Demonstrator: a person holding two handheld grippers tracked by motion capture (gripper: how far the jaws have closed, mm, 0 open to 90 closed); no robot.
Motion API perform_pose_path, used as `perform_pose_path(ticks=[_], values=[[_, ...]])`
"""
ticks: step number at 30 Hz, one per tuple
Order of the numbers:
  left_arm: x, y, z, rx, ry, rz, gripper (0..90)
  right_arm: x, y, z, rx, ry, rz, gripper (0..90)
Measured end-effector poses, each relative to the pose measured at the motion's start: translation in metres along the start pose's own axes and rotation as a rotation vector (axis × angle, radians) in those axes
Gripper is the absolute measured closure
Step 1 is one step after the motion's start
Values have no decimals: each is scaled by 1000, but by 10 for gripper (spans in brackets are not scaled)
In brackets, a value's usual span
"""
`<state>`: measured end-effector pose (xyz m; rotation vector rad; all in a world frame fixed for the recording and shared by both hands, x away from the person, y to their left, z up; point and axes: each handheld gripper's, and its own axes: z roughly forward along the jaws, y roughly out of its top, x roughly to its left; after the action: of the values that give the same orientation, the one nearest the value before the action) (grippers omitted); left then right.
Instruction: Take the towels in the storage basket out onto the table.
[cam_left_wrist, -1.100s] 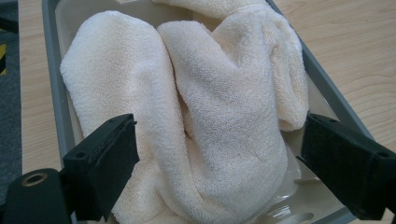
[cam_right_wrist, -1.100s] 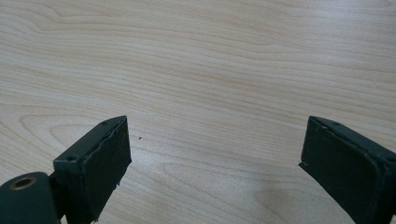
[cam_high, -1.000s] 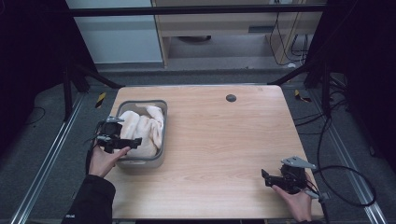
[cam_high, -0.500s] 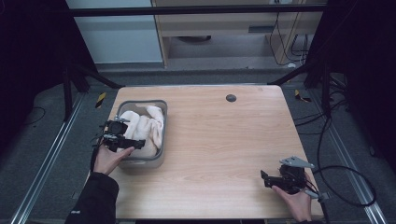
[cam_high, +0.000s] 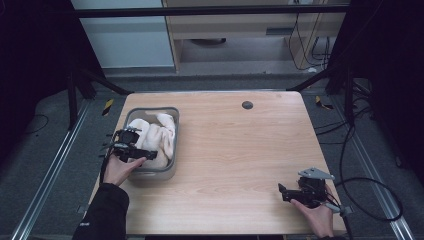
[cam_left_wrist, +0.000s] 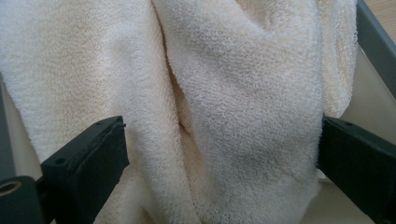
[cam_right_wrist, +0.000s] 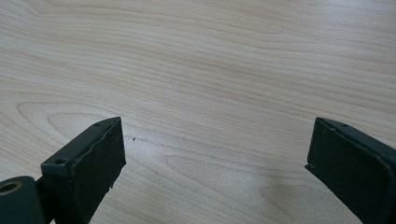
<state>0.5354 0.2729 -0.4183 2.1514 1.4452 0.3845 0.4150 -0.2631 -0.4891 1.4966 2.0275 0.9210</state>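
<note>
Wooden table (cam_high: 240, 150) on grey carpet floor (cam_high: 60, 165), dim surroundings

Dim dark surroundings, evenly lit table (cam_high: 240, 150), soft shadows, slight blur

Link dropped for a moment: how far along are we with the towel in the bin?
Nothing looks finished: the cream towel lies bunched in the grey bin. In hand: the left gripper is open with its jaws astride a fold. Left: closing and lifting. The right gripper waits open over the bare table.

We can read no text, label, brand, number or sign anywhere: none on the table (cam_high: 235, 150), the bin (cam_high: 175, 140), the towel (cam_left_wrist: 210, 93) or either gripper.
</note>
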Motion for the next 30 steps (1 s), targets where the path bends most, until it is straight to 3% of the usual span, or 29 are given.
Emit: perform_pose_path(ticks=[16,30], values=[[-6,0,12,17,14,-5,67,1,0,1,12,0,-7,40],[-6,-2,12,29,8,-65,332,1,-1,2,23,8,-12,40]])
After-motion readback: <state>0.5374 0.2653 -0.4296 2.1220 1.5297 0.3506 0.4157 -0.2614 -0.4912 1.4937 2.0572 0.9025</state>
